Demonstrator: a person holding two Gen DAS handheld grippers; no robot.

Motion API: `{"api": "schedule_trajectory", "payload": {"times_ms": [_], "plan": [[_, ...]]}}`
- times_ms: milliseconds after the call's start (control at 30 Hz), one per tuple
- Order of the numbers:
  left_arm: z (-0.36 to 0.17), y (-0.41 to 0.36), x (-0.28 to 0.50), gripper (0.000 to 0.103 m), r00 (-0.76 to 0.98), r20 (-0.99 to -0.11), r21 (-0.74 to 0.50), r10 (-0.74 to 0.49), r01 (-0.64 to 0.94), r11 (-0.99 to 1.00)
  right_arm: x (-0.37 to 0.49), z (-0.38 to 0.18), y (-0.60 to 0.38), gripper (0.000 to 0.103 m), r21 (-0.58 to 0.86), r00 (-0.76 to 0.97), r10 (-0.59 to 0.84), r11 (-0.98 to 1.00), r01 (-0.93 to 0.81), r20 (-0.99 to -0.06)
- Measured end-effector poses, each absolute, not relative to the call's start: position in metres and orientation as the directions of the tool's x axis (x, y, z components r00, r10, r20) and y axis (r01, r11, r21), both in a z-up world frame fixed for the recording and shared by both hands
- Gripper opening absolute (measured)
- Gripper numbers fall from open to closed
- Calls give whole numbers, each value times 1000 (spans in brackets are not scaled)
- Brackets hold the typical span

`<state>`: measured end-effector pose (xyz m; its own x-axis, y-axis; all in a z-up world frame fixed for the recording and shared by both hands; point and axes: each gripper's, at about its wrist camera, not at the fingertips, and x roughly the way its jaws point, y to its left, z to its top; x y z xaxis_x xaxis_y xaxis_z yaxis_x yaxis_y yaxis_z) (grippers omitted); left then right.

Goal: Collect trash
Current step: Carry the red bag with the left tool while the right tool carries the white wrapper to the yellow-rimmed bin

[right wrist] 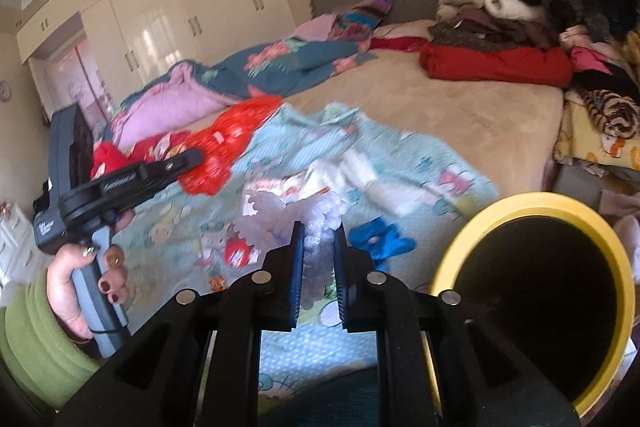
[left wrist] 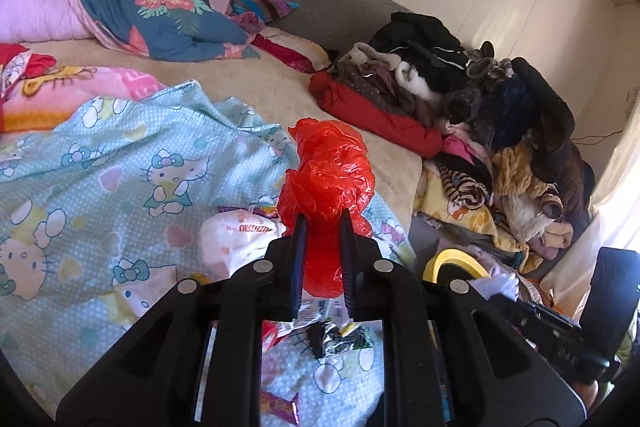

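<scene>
In the left wrist view my left gripper is shut on a crumpled red plastic bag, lifted above the blanket. A white printed bag and several wrappers lie below it. In the right wrist view my right gripper is shut on a wad of whitish crinkled plastic. A yellow-rimmed bin with a dark inside stands close at its right. The left gripper, held by a hand with a green sleeve, shows at left with the red bag. A blue scrap and white litter lie on the blanket.
A pale blue cartoon-print blanket covers the near part of the bed. A heap of clothes fills the bed's right side, and a flowered quilt lies at the back. White wardrobes line the far wall.
</scene>
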<state>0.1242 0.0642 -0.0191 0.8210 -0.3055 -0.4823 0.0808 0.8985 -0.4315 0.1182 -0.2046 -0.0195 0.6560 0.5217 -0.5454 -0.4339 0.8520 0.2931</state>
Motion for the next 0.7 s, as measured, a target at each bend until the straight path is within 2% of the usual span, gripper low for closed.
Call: {"api": "schedule_trajectory", "payload": {"times_ms": [700], "plan": [[-11, 7, 112, 10, 778, -481, -398, -404, 216, 891, 119, -6, -295, 14, 322, 787, 353, 924, -207, -506]]}}
